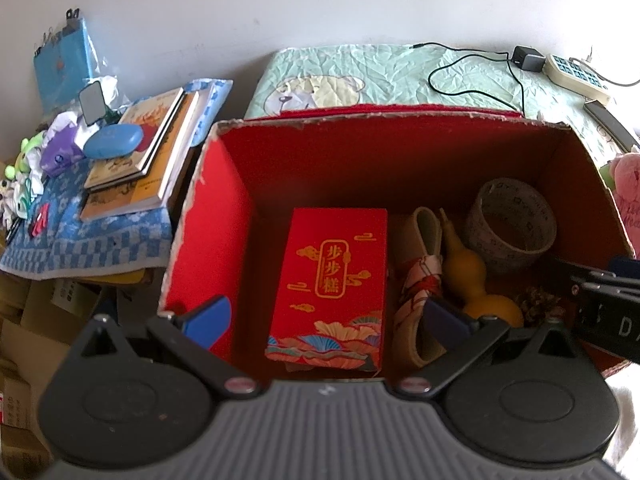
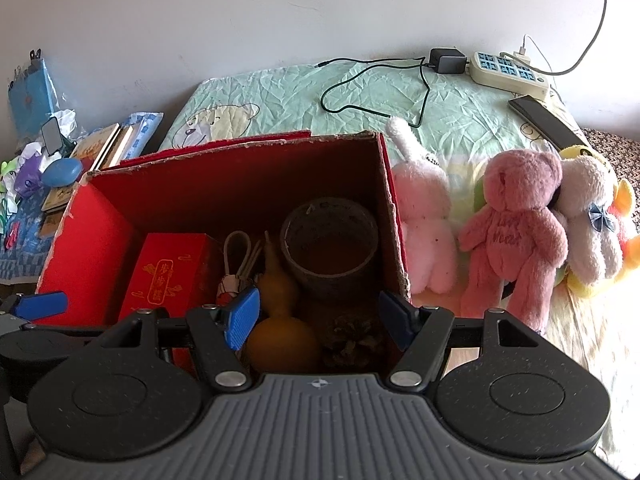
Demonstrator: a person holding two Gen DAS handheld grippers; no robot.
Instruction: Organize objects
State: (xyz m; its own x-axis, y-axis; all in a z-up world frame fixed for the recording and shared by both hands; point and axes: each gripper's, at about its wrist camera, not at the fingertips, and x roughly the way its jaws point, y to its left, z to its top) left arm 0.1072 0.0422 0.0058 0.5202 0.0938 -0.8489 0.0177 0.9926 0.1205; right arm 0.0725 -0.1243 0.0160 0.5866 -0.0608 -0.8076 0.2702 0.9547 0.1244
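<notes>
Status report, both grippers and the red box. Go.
Left gripper open, empty, over red box. Right gripper open, empty, above gourd. Gift carton, tape roll inside. Plush toys still outside, nothing blocking.

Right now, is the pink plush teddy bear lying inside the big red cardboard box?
No, the pink plush teddy bear lies on the bed outside the big red cardboard box, to its right beside other plush toys.
</notes>
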